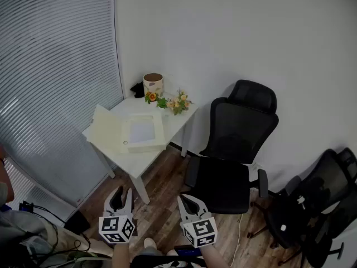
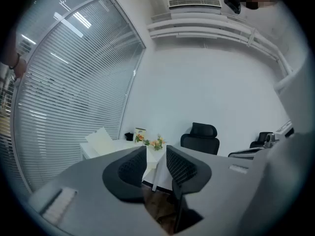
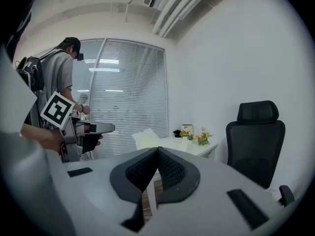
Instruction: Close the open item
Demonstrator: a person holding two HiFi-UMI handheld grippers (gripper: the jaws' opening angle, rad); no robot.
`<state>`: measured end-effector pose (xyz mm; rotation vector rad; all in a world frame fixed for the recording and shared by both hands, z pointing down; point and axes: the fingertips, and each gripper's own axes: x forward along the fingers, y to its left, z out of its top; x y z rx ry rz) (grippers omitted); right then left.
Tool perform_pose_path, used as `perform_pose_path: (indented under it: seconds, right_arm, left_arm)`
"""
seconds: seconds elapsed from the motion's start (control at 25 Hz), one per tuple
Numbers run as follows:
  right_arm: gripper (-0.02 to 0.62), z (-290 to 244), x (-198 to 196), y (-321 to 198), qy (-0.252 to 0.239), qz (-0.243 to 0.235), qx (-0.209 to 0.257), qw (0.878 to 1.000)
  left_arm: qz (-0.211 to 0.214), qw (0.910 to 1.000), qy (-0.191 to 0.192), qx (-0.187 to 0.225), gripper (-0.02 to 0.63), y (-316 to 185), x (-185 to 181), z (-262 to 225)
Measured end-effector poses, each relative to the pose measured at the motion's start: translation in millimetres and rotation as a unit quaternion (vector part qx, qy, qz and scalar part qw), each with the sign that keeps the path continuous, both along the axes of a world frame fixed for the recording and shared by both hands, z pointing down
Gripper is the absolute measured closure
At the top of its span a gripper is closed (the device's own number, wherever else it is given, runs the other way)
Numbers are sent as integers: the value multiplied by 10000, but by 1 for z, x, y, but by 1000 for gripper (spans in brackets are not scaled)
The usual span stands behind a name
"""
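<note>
Open box [image 1: 144, 132] sits on the white surface [image 1: 174, 120] well ahead of both claws, lid [image 1: 106, 132] flopped leftward, so left claw [image 1: 123, 194] (jaws apart, empty) looks better placed than right claw [image 1: 188, 202] (closed, empty).

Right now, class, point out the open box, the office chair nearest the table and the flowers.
open box [image 1: 146, 147], head view, front wall
office chair [image 1: 240, 124], head view, backrest
flowers [image 1: 177, 104], head view, blossoms

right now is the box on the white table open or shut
Open: the box shows its pale inside, and its lid lies swung back to the left.
</note>
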<state>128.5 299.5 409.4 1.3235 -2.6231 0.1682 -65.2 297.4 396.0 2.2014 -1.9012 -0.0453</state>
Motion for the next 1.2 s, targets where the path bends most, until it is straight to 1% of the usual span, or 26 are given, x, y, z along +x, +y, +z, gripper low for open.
perform_pose_path:
  seconds: [0.08,0.12,0.16,0.24,0.36,0.4,0.48,0.56,0.76,0.8,0.92,0.96,1.2]
  right_arm:
    - [595,4,0,-6,59,23,22,10000]
    - [595,5,-1,-11,84,21,51,9999]
    - [595,4,-2,-16,98,17,80,9999]
    - [595,5,-4,-20,86,34,75,9999]
    - [595,14,-10,-15,6,85,-12,10000]
    - [595,14,-14,-17,-37,85,4,10000]
    - [595,7,-23,-27,-84,47,104,9999]
    - [595,1,-30,-32,-56,-8,155,9999]
    - [594,-3,-39,-31,76,-147,214,9996]
    - [594,-5,-37,-33,37,-118,225,9997]
    - [594,-6,-29,-42,-115,1,194,9997]
    - [594,-5,-29,-46,-155,31,178,9997]
    - [594,20,-36,-64,-225,66,-94,9997]
  left_arm:
    - [128,9993,331,98,490,-6,-2,-2]
    - [177,9987,448,152,513,-11,-4,-5]
    - [211,9984,493,194,517,-16,-6,-8]
    - [233,9989,376,171,520,-20,-7,-8]
    - [125,9999,16,-2,520,-11,-14,2]
    - [86,9999,-100,-3,520,-10,-17,3]
    - [80,9996,-240,143,531,-13,-22,-4]
    - [72,9994,-204,255,545,-16,-24,-8]
    - [-220,9995,103,210,543,-16,-45,-1]
    - [-245,9994,121,203,536,-17,-47,-1]
    - [-232,9996,114,141,449,-21,-50,0]
    - [-219,9996,86,122,434,-22,-51,2]
    - [-309,9993,-63,-181,433,-41,-62,33]
